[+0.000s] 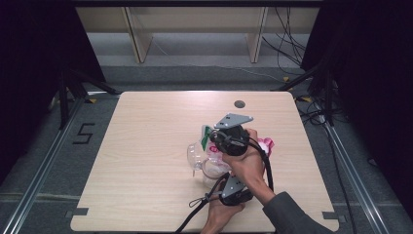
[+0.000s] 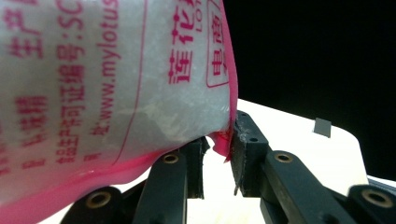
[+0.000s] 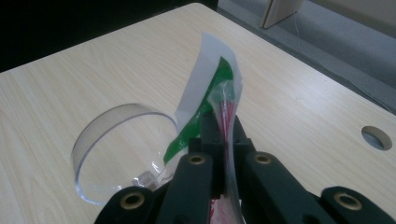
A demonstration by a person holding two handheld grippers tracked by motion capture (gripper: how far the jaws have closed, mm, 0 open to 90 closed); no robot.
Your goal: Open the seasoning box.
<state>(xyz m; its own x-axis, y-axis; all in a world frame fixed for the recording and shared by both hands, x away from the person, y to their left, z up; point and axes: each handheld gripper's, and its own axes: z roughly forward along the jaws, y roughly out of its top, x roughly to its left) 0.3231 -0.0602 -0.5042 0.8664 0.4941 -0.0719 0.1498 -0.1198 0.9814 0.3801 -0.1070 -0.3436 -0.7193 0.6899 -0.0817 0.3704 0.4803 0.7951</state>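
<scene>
Table (image 1: 146, 146), light wood, with the work sitting right of its centre, toward the near edge. There you hold a pink-printed bag of white crystals (image 2: 116, 79) over a clear plastic cup (image 3: 100, 154); in the high view the cup (image 1: 197, 156) lies just left of the bag (image 1: 265, 145).

Step in hand, as judged: tipping the bag toward the cup's mouth. To do it well, keep both pinches firm and raise the sealed bottom slowly, so the crystals slide rather than dump (the film is slack and may fold over the opening). Keep the mouth of the bag above the rim, not beside it.

Left gripper (image 2: 219, 144): jaws narrow, clamped on the bag's pink bottom seam. It sits near you, low, pointing away.

Right gripper (image 3: 224, 126): jaws fully closed on the bag's thin top edge, beside its green and white label (image 3: 205, 93). Your right hand (image 1: 248, 163) reaches over the left, wrist bent leftward.
</scene>
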